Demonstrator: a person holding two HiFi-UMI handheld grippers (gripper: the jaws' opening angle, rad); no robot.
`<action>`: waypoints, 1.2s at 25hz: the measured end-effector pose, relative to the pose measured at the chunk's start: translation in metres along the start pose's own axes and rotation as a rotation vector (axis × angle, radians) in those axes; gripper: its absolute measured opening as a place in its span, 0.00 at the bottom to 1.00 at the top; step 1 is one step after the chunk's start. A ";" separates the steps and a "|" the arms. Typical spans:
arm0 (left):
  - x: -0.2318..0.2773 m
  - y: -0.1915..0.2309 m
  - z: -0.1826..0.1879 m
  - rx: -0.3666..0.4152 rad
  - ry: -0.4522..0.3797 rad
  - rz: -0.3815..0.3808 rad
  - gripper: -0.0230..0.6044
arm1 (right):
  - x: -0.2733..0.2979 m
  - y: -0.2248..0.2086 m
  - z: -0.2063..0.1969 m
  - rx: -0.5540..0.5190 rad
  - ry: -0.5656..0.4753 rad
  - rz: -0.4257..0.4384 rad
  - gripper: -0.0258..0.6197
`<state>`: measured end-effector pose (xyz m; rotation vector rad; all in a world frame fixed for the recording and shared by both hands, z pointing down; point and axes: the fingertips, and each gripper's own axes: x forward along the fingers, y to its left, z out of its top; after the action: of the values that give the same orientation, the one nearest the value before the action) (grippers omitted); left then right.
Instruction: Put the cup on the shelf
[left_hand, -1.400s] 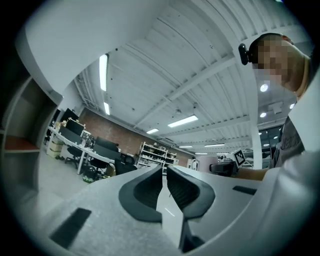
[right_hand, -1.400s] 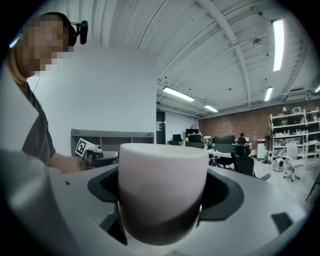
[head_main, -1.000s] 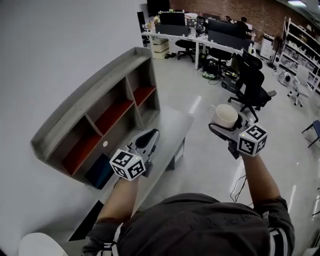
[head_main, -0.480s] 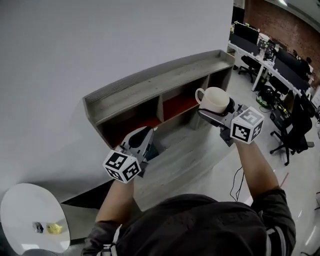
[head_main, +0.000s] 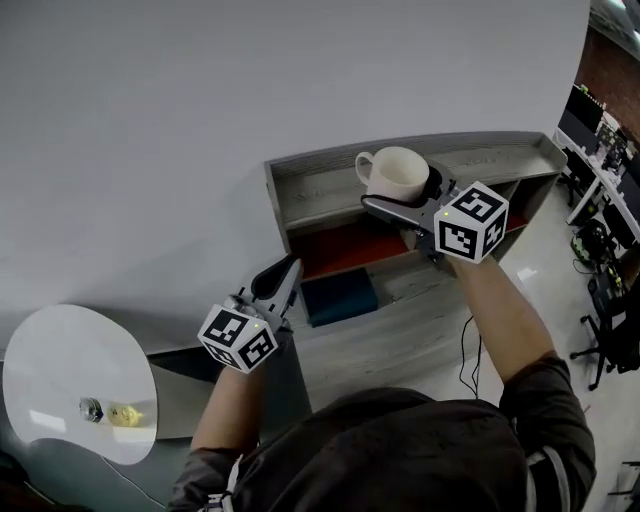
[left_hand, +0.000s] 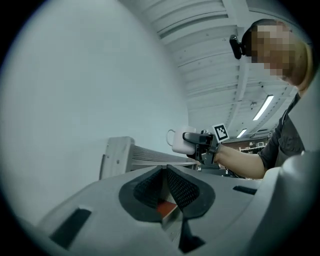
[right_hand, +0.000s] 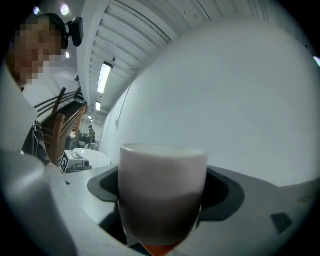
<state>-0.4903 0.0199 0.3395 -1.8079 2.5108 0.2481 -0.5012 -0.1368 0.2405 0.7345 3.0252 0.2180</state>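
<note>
A white cup (head_main: 397, 175) with its handle to the left is held upright over the grey top board of the shelf (head_main: 320, 185). My right gripper (head_main: 405, 205) is shut on the cup (right_hand: 162, 192), which fills the right gripper view between the dark pads. The left gripper (head_main: 285, 275) hangs lower left, in front of the shelf's red-floored compartment (head_main: 345, 252), with its jaws shut and nothing in them (left_hand: 165, 187). From the left gripper view the cup (left_hand: 181, 141) and the shelf's end (left_hand: 116, 156) show beyond the jaws.
A grey wall (head_main: 250, 90) rises right behind the shelf. A dark blue box (head_main: 340, 296) sits in the lower compartment. A round white table (head_main: 70, 385) with small objects stands at lower left. Office desks and chairs (head_main: 610, 240) lie at the right.
The view has swung left, so the shelf now lies centred below. My right gripper has carried the cup from in front of the compartments up over the shelf's top board. The left gripper stays low.
</note>
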 end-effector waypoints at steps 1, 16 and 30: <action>-0.007 0.007 0.002 0.002 -0.003 0.015 0.07 | 0.015 0.005 0.001 -0.004 0.003 0.019 0.72; -0.052 0.072 0.007 -0.011 -0.031 0.122 0.07 | 0.144 0.025 -0.014 0.002 0.073 0.082 0.72; -0.044 0.090 -0.002 -0.037 -0.028 0.096 0.07 | 0.162 0.027 -0.029 0.060 0.152 0.093 0.72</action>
<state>-0.5614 0.0893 0.3567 -1.6862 2.5938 0.3227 -0.6342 -0.0432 0.2753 0.9054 3.1552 0.1945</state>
